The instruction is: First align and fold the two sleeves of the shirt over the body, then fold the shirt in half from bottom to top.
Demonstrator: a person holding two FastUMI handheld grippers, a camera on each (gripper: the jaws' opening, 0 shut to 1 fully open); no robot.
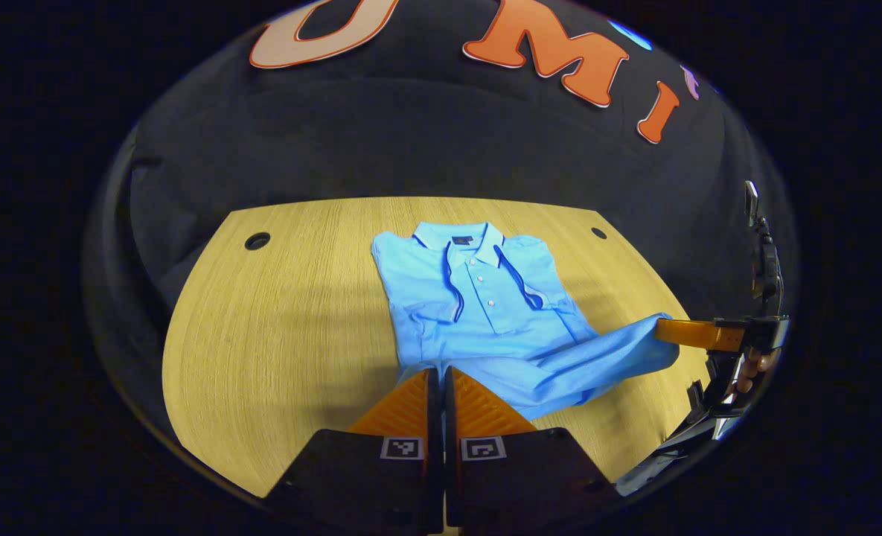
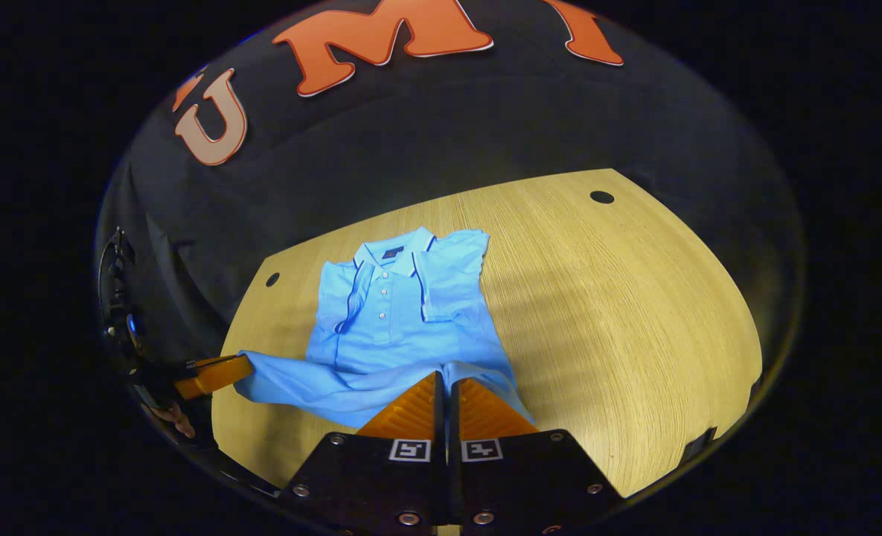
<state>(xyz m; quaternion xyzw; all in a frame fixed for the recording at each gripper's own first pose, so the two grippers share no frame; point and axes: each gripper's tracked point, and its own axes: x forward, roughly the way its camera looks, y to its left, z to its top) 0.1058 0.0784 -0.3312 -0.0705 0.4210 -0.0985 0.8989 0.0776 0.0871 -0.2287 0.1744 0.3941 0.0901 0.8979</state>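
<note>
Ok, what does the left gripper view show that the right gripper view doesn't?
Left gripper view: the right gripper seen from the side, pinching a hem corner of the blue shirt, with the hand that holds it.
Right gripper view: the left gripper from the side, pinching the other hem corner.
Both: the shirt on the wooden table, collar at the far end, both sleeves folded over the body, and the hem raised between the two grippers.
</note>
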